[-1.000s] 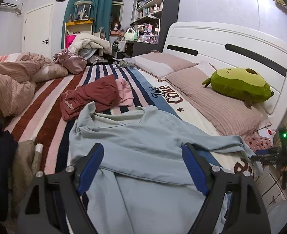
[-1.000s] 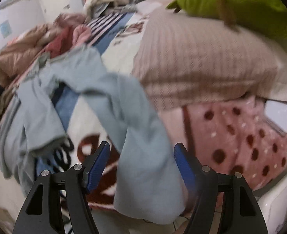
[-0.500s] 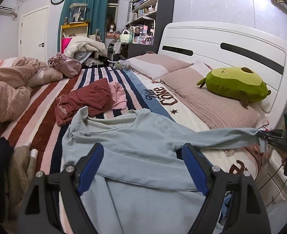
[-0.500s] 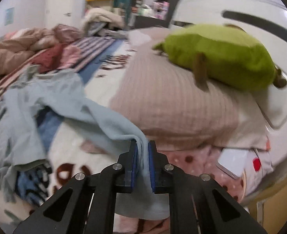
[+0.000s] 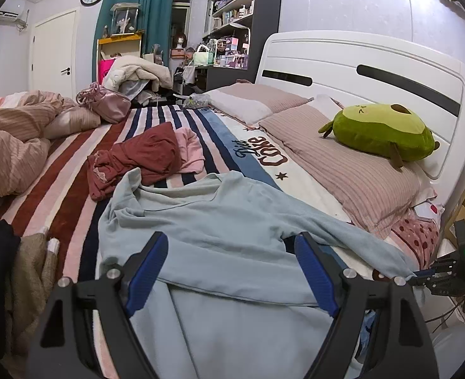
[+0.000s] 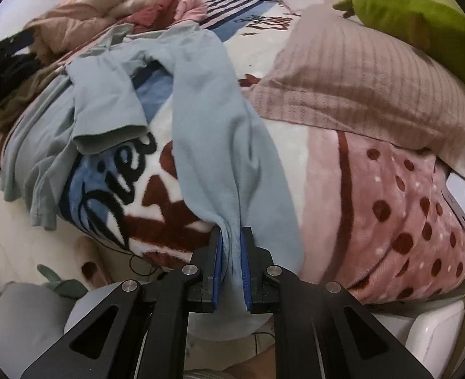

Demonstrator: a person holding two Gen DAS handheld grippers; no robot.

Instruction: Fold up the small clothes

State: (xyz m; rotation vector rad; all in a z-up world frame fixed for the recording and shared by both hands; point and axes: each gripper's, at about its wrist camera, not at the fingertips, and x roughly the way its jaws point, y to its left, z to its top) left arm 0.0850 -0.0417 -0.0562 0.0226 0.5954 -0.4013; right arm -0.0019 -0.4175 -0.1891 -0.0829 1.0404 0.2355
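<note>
The pale blue top (image 5: 220,221) lies spread on the bed (image 5: 74,170), its sleeve (image 6: 229,145) running to four o'clock into the pinching right hand-held gripper (image 6: 230,265); the left hand-held gripper (image 5: 232,271) hovers wide apart over the body.

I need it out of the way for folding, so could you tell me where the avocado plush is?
In the left wrist view, the avocado plush lies at right on the ribbed pink pillow, against the white headboard.
</note>
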